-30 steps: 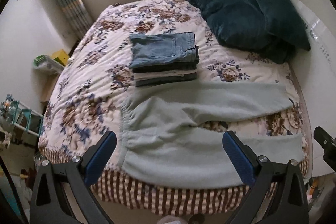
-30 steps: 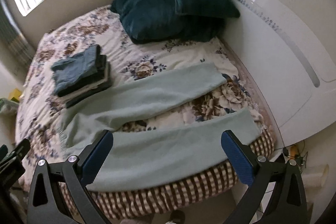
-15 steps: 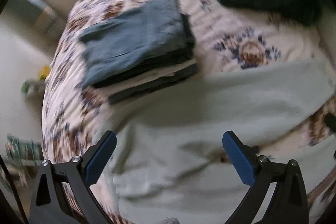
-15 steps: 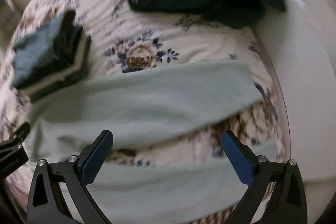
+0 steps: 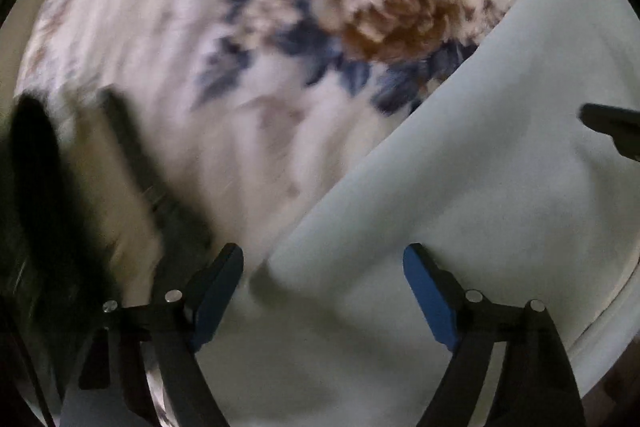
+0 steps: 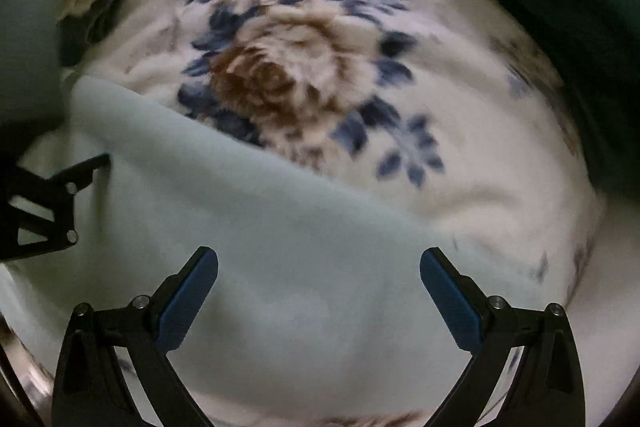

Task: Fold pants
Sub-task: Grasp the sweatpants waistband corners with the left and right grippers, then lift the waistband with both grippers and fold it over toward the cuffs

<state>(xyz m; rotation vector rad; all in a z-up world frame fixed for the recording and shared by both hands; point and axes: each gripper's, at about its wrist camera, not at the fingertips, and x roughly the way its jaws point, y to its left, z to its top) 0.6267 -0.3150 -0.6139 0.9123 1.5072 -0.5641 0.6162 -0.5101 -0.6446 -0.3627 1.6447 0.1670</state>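
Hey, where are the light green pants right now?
The light green pants lie spread on the floral bedspread, filling the lower part of both wrist views, directly under the right gripper and the left gripper.

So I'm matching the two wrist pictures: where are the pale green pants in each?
Left wrist: the pale green pants fill the lower right, edge rising diagonally to the upper right.
Right wrist: they fill the lower left and centre.
Shared landmark: the brown flower with blue leaves on the bedspread.

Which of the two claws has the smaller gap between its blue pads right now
The left claw: its pads have just been closing over the pale green pants, none gripped yet. The right claw stands wider.
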